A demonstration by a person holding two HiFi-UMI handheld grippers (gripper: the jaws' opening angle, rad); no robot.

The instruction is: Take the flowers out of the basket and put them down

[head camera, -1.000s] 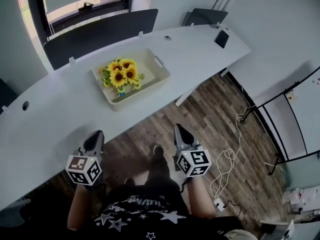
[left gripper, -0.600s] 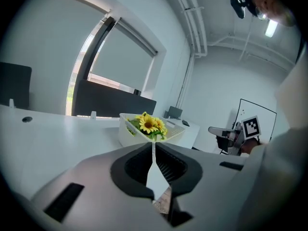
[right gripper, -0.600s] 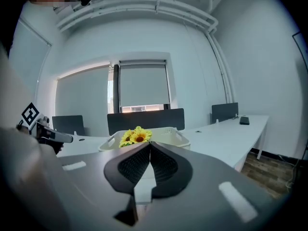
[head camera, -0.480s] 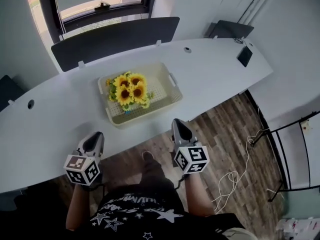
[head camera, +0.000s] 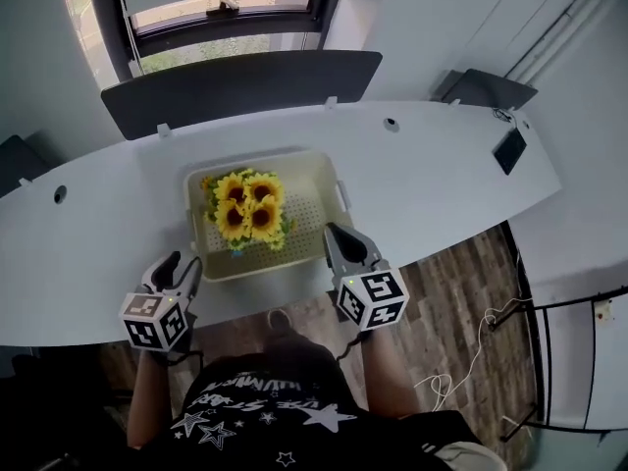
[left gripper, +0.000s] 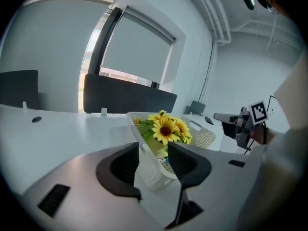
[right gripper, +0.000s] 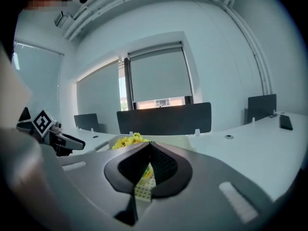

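Observation:
A bunch of yellow sunflowers (head camera: 245, 212) lies in the left half of a cream perforated basket (head camera: 319, 180) on the white desk. My left gripper (head camera: 183, 263) hovers at the basket's near left corner; its jaws are opening and nothing is between them. In the left gripper view the left gripper (left gripper: 153, 160) frames the basket's corner (left gripper: 150, 174), with the flowers (left gripper: 166, 129) beyond. My right gripper (head camera: 336, 232) is shut and empty at the basket's near right edge. In the right gripper view the right gripper (right gripper: 148, 148) partly hides the flowers (right gripper: 126, 140).
The curved white desk (head camera: 442, 175) has a dark partition panel (head camera: 245, 77) along its far side and a window behind. A black phone (head camera: 508, 150) lies at the far right. Cable holes (head camera: 391, 124) dot the desk. Wooden floor lies below the desk's near edge.
Both grippers have come forward from over the floor to the basket's near edge. The left jaws, shut before, now stand apart. The right jaws stay shut.

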